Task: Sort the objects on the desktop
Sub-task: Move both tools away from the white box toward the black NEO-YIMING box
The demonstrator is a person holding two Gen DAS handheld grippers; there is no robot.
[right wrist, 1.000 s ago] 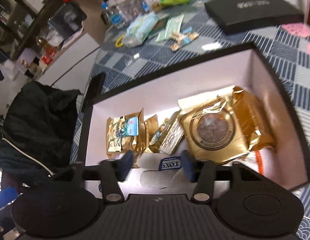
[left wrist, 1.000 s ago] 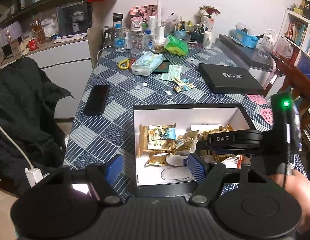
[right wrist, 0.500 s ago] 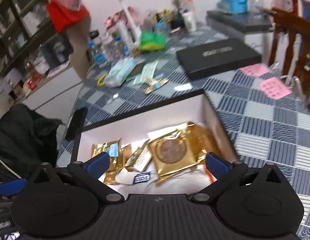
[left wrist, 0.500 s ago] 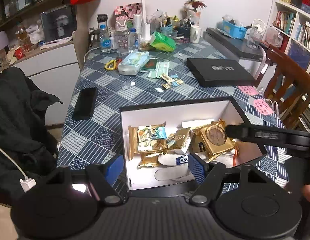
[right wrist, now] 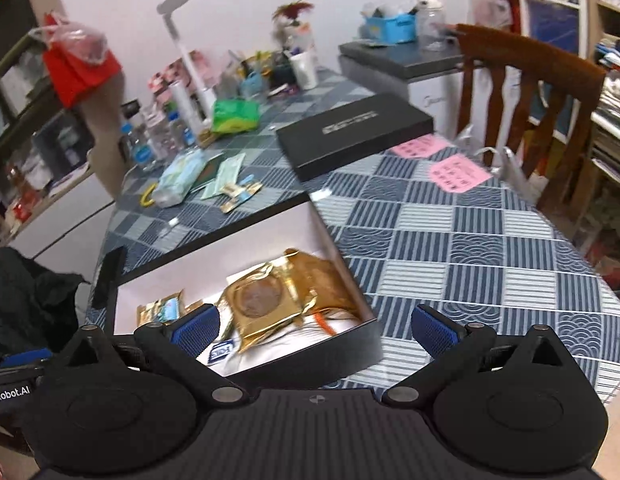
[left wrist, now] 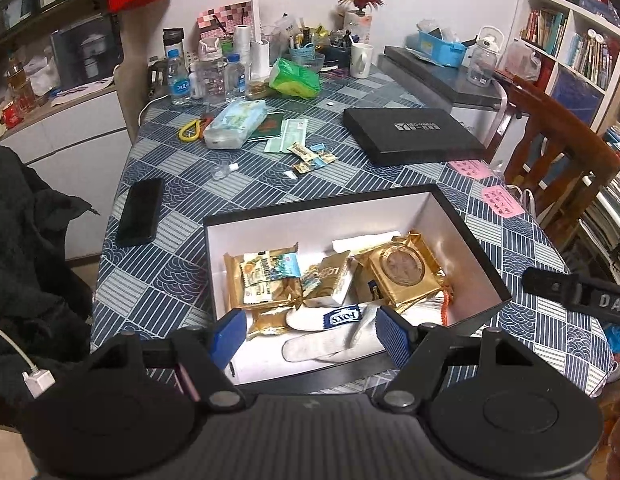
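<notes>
An open black box [left wrist: 474,240] with a white lining is sitting on the bench [left wrist: 181,276], and every place here is given relative to it. The left gripper [left wrist: 310,332] is hovering over the box's near edge with its jaws spread and nothing between them; through the gap, inside the box, a white FOX'S packet [left wrist: 342,317] is lying on a pale slipper [left wrist: 326,346]. Farther in, a gold pouch with a round window [left wrist: 402,272] is resting toward the right wall, and a gold snack packet with a printed label [left wrist: 265,280] is lying toward the left wall. The right gripper [right wrist: 314,326] is hanging above the box's near right corner, its jaws spread wide and holding nothing; the left fingertip [right wrist: 197,326] is over the box interior, while the right fingertip [right wrist: 432,328] is over bare bench outside the box. Beyond the box's far wall, small loose sachets [left wrist: 312,158] are lying well apart from it. A flat black lid [left wrist: 414,134] is sitting beyond the far right corner, and a black phone [left wrist: 139,212] is lying off the far left corner.
</notes>
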